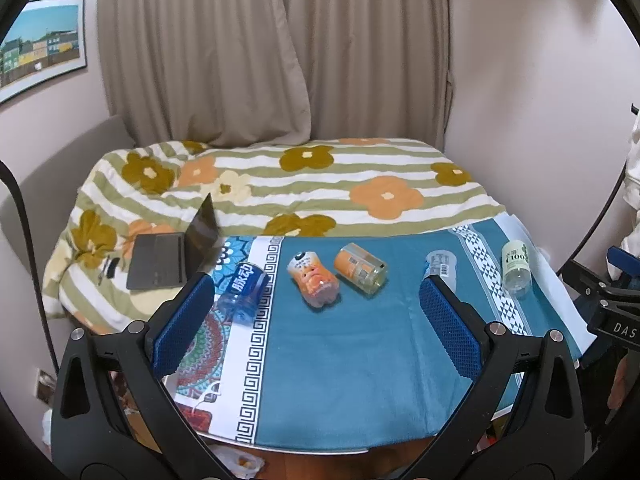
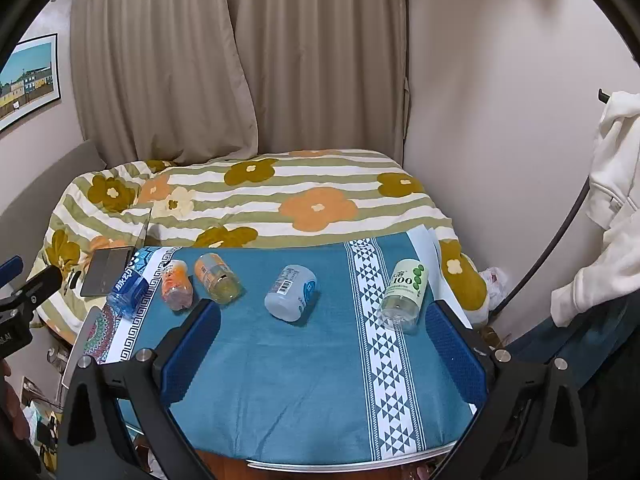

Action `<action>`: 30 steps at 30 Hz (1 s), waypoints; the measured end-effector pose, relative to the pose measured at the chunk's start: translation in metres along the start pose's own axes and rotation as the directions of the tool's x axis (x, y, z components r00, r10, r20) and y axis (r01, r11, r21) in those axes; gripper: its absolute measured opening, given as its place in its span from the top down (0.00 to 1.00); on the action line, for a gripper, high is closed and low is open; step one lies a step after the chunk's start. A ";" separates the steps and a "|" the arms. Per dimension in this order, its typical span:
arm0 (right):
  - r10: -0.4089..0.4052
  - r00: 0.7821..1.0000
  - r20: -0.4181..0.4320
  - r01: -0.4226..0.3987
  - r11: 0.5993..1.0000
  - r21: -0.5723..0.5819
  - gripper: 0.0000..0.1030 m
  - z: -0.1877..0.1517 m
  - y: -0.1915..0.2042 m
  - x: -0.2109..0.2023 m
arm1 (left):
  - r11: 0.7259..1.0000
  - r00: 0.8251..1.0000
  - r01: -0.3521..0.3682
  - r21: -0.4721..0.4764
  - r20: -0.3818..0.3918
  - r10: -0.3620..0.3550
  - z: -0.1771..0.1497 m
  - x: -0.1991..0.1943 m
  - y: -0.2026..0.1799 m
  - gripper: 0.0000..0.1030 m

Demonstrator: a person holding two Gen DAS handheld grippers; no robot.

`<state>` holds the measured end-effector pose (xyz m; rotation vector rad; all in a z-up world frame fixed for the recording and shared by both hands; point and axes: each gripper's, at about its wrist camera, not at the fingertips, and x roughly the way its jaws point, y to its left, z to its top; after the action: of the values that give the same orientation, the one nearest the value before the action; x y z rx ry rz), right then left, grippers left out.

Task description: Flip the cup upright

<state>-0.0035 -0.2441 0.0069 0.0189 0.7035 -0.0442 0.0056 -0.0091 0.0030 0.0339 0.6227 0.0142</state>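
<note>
Several cut-bottle cups lie on their sides on the blue cloth-covered table [image 1: 340, 360]: a blue-labelled one [image 1: 244, 294] [image 2: 128, 292], a pink-orange one [image 1: 314, 282] [image 2: 176, 286], an orange-and-yellow one [image 1: 360, 268] [image 2: 218, 278], a pale blue-white one [image 1: 442, 266] [image 2: 291, 292] and a green-white "100" one [image 1: 516, 268] [image 2: 404, 296]. My left gripper [image 1: 316, 320] is open and empty above the near table, short of the cups. My right gripper [image 2: 324, 340] is open and empty, short of the pale cup.
A bed with a flowered striped quilt [image 1: 300, 184] lies behind the table. An open laptop [image 1: 172, 252] rests on it at the left. Curtains [image 1: 272, 48] hang behind. A white garment [image 2: 612, 200] hangs at the right. The table's near edge [image 2: 340, 464] is close.
</note>
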 end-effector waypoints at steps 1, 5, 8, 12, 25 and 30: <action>-0.001 1.000 -0.001 0.001 1.000 -0.001 0.01 0.000 -0.001 0.002 | 1.000 1.000 -0.003 -0.002 0.000 0.003 0.000 0.000 0.000 0.00; 0.006 1.000 -0.002 -0.006 1.000 0.000 0.01 0.000 -0.001 0.006 | 1.000 1.000 -0.012 -0.006 0.000 0.012 0.000 0.001 0.000 0.00; 0.010 1.000 0.000 -0.010 1.000 0.000 0.01 -0.002 0.002 0.009 | 1.000 1.000 -0.013 -0.015 -0.003 0.013 0.001 0.002 0.002 0.00; 0.014 1.000 -0.002 -0.014 1.000 0.000 0.01 0.000 0.004 0.011 | 1.000 1.000 -0.012 -0.017 -0.003 0.012 0.001 0.003 0.004 0.00; 0.017 1.000 -0.006 -0.017 1.000 -0.008 0.01 0.004 0.010 0.014 | 1.000 1.000 -0.010 -0.015 -0.004 0.010 0.002 0.005 0.003 0.00; 0.015 1.000 -0.005 -0.016 1.000 -0.009 0.01 0.003 0.010 0.014 | 1.000 1.000 -0.009 -0.019 -0.006 0.009 0.003 0.006 0.003 0.00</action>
<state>0.0092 -0.2343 -0.0001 0.0161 0.7082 -0.0263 0.0118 -0.0056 0.0019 0.0183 0.6281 0.0288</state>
